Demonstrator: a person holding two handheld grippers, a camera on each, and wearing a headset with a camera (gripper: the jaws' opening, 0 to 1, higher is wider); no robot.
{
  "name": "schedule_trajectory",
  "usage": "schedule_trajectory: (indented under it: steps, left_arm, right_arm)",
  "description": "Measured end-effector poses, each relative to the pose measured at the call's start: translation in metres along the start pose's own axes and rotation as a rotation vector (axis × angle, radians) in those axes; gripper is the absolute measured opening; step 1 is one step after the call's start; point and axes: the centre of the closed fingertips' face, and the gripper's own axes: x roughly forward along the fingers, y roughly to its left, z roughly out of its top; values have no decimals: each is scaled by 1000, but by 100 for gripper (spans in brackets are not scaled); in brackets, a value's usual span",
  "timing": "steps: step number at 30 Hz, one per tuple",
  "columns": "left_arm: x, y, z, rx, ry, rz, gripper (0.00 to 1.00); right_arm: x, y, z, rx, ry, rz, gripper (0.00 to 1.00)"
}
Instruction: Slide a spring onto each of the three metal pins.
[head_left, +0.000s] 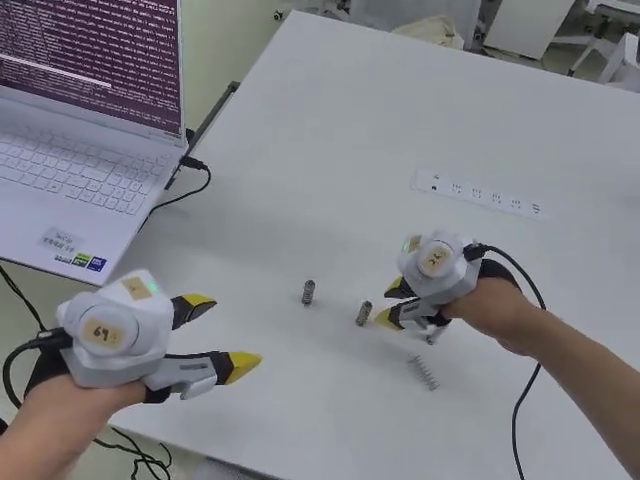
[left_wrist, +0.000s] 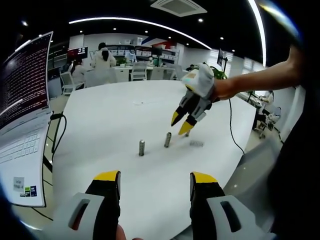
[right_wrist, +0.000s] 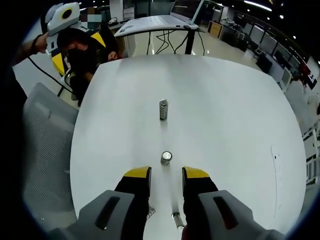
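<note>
The loose spring (head_left: 425, 372) lies flat on the counter (head_left: 330, 150). Just beyond it the right hand-held gripper (head_left: 384, 304) hovers, jaws narrowly parted and empty, over what looks like the third pin (right_wrist: 177, 218). The near sprung pin (head_left: 363, 313) and far sprung pin (head_left: 308, 291) stand farther from that spring, and the left hand-held gripper (head_left: 220, 332) hangs wide open, well apart from it. A hasty pinch could squirt the spring away, or a sweeping jaw could topple the near sprung pin.
</note>
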Motion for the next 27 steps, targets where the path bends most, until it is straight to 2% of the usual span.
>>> schedule_trajectory:
  steps: [8,18,23,27]
  left_arm:
    - [-2,-3,5,-10,-14,11,51]
    - [-1,-8,10,1,-18,10,52]
    - [0,-7,14,-6,-31,18,53]
    - [1,-9,17,-2,-32,15,53]
  right_arm:
    - [-14,4,-6,32,-37,-44,27]
    - [-33,9,-13,114,-101,-91,31]
    - [-44,14,-15,159,-149,-113,33]
    - [-49,18,-22,183,-167,-134,35]
